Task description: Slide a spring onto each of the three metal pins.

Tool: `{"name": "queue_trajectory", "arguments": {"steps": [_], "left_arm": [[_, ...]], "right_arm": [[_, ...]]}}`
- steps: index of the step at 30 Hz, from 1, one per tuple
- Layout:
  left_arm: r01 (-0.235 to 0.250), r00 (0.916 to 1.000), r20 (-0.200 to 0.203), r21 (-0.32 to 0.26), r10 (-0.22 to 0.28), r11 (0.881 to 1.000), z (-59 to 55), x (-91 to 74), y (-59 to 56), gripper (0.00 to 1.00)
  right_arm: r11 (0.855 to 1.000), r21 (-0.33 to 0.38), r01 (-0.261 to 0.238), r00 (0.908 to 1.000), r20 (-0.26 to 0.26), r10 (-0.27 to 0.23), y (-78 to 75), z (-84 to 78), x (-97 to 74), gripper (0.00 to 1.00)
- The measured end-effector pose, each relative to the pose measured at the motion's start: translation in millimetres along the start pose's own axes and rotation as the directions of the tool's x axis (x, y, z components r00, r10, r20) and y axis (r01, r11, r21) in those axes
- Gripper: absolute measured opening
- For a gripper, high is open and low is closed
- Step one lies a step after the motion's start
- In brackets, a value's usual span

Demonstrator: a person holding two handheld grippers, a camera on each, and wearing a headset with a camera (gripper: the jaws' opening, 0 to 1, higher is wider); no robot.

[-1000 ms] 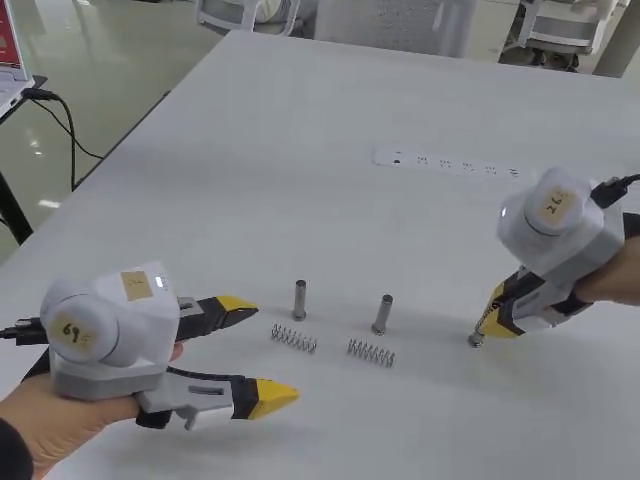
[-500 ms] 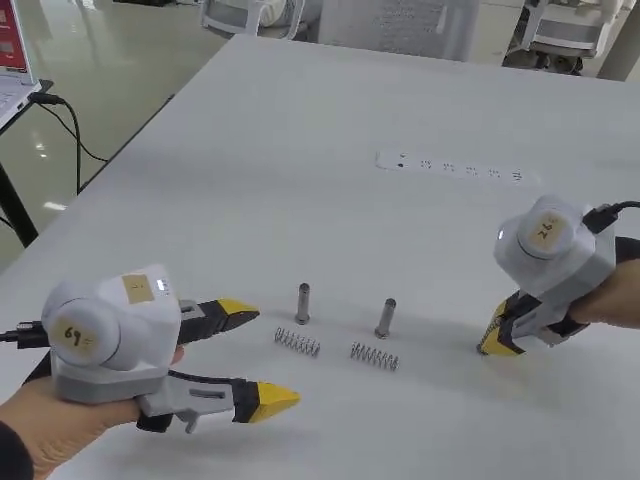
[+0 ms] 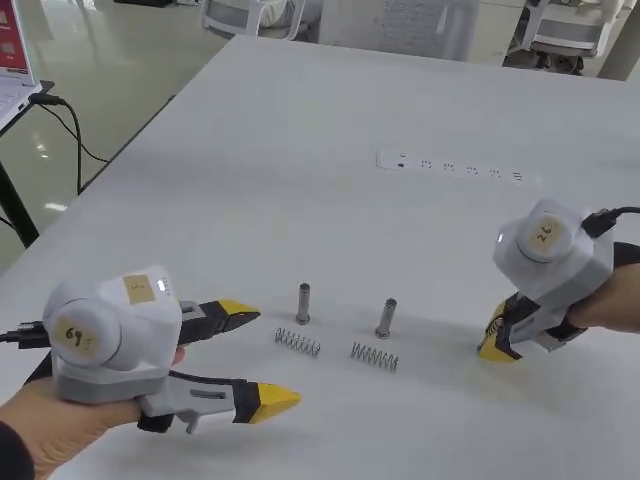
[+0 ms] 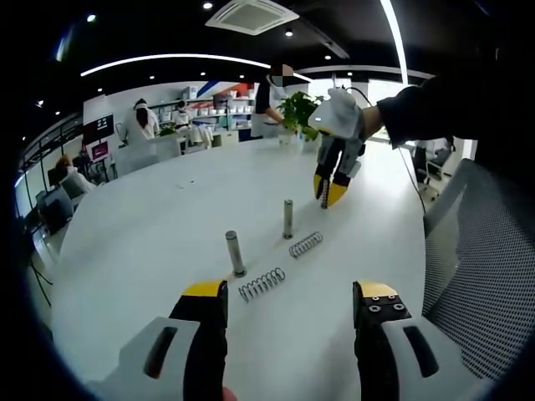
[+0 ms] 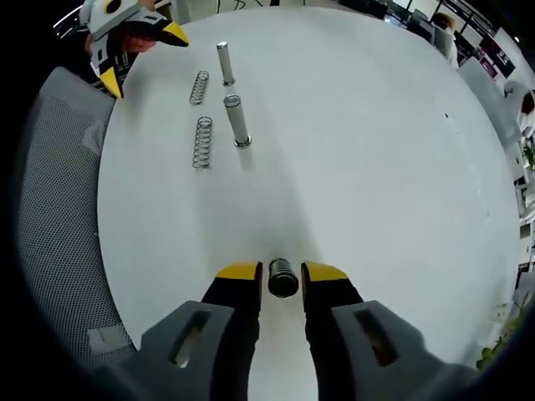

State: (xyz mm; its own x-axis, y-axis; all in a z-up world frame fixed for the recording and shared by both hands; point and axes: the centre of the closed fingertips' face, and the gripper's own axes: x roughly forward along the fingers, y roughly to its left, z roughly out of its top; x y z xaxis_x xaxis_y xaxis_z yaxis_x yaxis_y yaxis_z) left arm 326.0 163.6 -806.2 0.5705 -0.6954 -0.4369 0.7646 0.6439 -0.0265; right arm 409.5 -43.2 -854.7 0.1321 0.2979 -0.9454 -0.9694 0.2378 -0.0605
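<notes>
Springs: two lie loose on the white surface (image 3: 300, 180), the third sits in the right claw (image 3: 497, 345).

- Left spring (image 3: 296, 342) lies flat just in front of the left pin (image 3: 303, 302), close but apart from it.
- Right spring (image 3: 374, 355) lies flat just in front of the right pin (image 3: 386, 317), same layout.
- Both pins stand upright and bare, side by side mid-surface.
- Third spring (image 5: 282, 278): seen end-on in the right gripper view, coil pinched between the two yellow tips. Dark core inside the coil; cannot tell whether that is a pin. In the head view its coils (image 3: 492, 325) show beside the tips, low at the surface.
- Right claw: jaws nearly together, clamped on the third spring, tips pointing down, well to the right of the two pins.
- Left claw (image 3: 265, 358): jaws wide apart, holding nothing, tips aimed toward the left spring from the left, near but short of it.
- Power strip (image 3: 460, 168) lies farther back on the surface.
</notes>
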Motion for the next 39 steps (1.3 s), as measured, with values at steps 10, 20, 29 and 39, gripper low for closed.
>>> {"name": "queue_trajectory", "arguments": {"steps": [10, 20, 29, 39], "left_arm": [[0.001, 1.0000, 0.000, -0.002, -0.001, 1.000, -1.3, 0.6, -0.2, 0.59], [0.002, 1.0000, 0.003, 0.002, -0.002, 1.000, -0.2, 1.1, -0.3, 0.59], [-0.001, 1.0000, 0.008, 0.003, 0.001, 1.000, 0.9, 0.2, -0.3, 0.59], [-0.001, 0.9999, 0.011, 0.004, 0.001, 1.000, 1.2, 0.3, -1.0, 0.58]], "right_arm": [[1.000, 0.013, -0.011, 0.9996, 0.027, 0.010, 2.9, 5.1, -3.2, 0.26], [1.000, -0.005, -0.021, 0.9990, 0.040, 0.022, 9.3, 15.1, -10.2, 0.29], [0.999, -0.033, -0.022, 0.9986, 0.048, 0.024, 12.6, 24.6, -12.1, 0.30], [0.998, -0.058, -0.033, 0.9970, 0.068, 0.037, 22.0, 39.6, -9.8, 0.31]]}}
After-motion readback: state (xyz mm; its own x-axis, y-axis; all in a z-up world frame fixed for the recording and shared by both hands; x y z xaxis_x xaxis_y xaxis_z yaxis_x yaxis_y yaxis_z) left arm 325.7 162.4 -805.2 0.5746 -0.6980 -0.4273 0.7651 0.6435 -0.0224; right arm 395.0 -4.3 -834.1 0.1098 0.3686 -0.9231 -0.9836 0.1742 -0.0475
